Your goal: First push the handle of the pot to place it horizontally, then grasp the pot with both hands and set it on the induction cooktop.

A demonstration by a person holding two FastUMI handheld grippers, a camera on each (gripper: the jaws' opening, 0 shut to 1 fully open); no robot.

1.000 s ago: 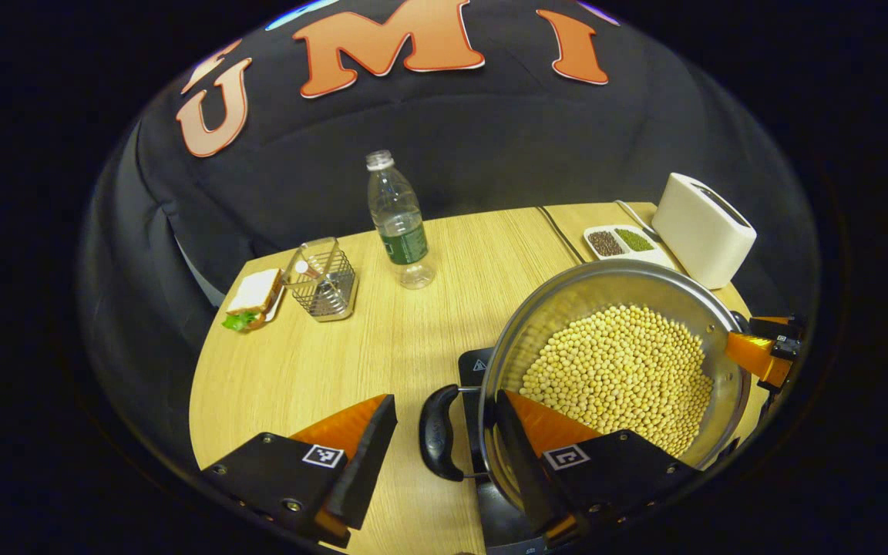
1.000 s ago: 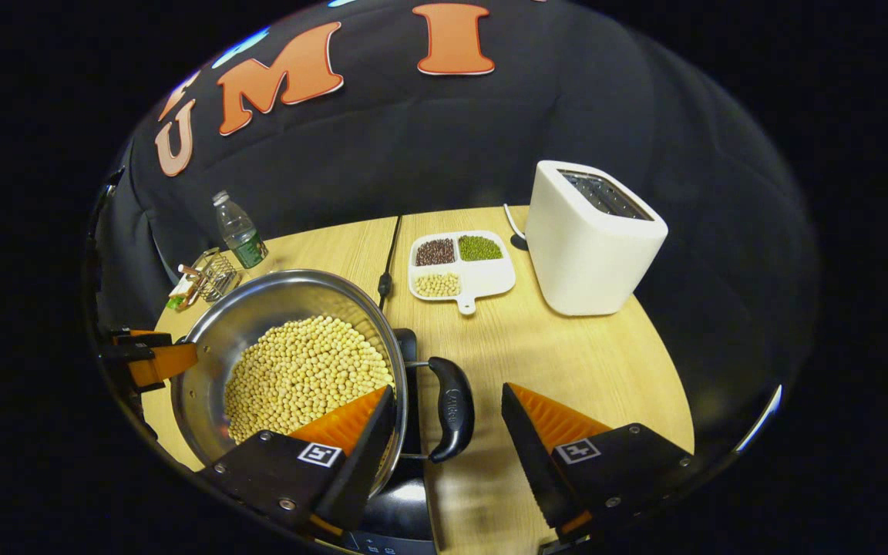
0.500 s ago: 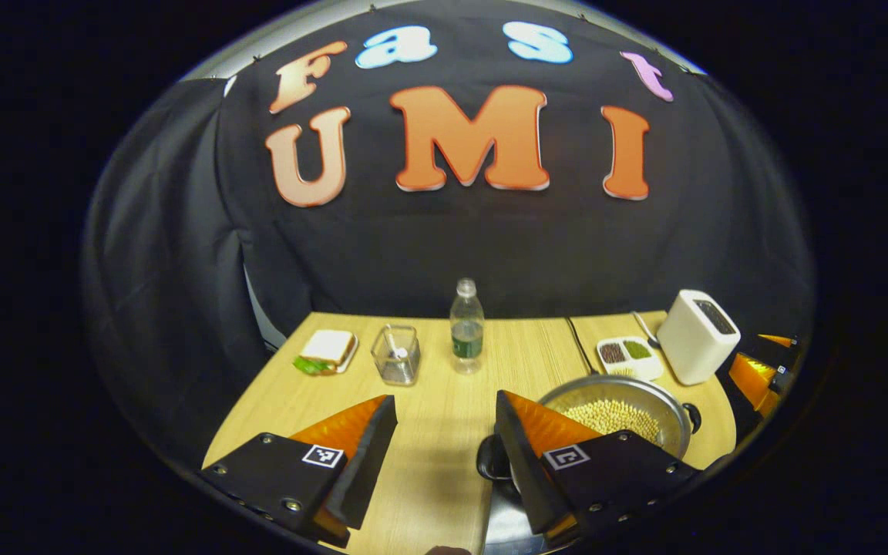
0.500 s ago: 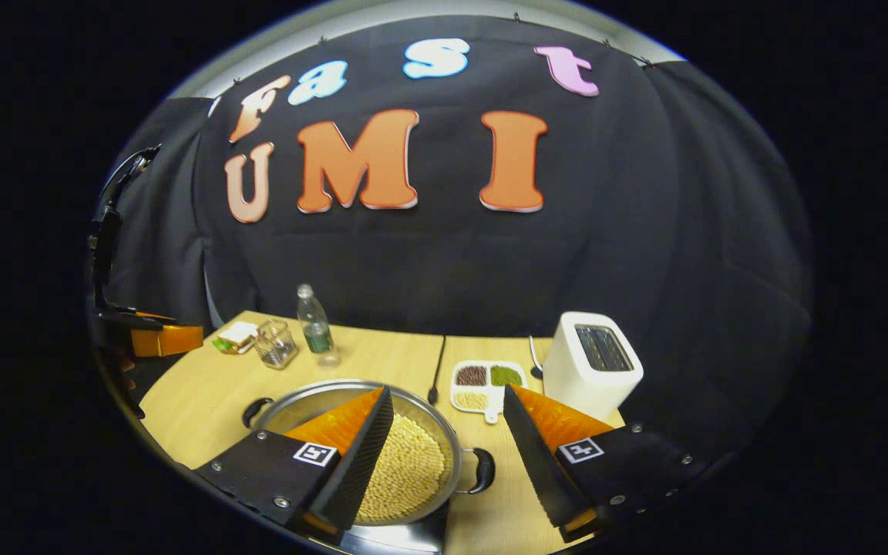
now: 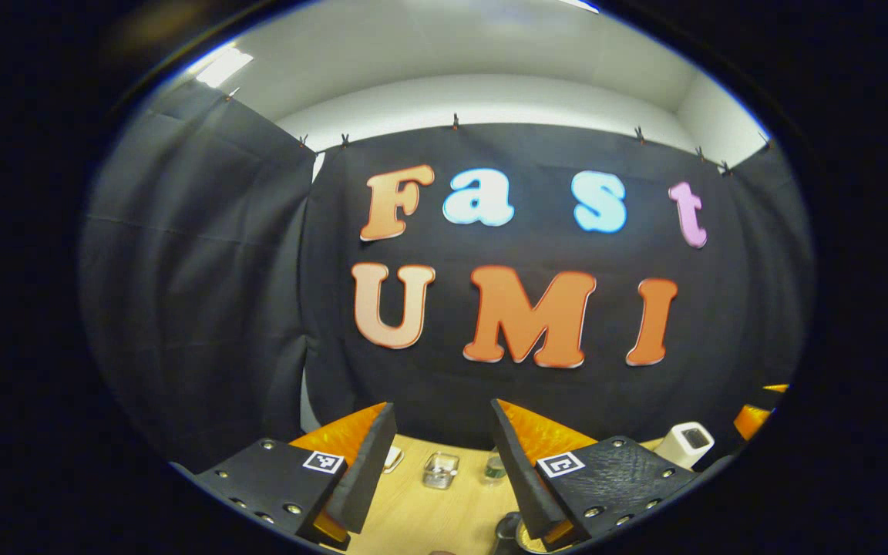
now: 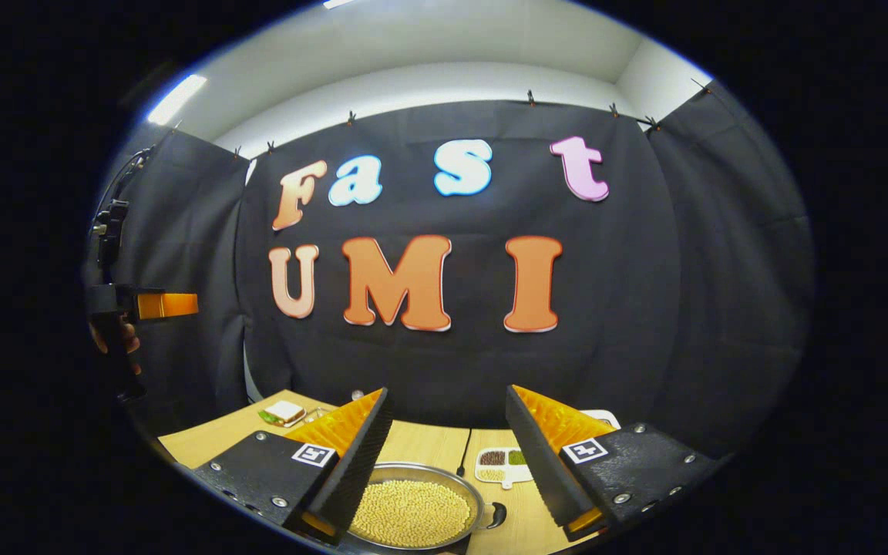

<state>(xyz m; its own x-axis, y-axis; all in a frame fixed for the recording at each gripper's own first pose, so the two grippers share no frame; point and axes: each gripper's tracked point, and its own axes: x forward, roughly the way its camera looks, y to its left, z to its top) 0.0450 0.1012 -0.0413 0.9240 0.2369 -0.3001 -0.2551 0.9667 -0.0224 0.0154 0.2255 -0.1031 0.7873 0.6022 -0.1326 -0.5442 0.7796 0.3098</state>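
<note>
Pot (image 6: 412,512) full of beans sits at six o'clock, right gripper (image 6: 444,451) and left gripper (image 5: 438,455) both apart, empty.

Dim booth, ceiling strip light (image 6: 176,99) glowing upper left, strong fisheye bending at edges, sharp centre, soft shadows on table (image 6: 421,443).

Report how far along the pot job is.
Done: the pot of beans sits below with its side handle level; the cooktop beneath isn't clearly visible. In hand: nothing; the left claw and right claw are open, raised off it. Left: apparently nothing.
</note>
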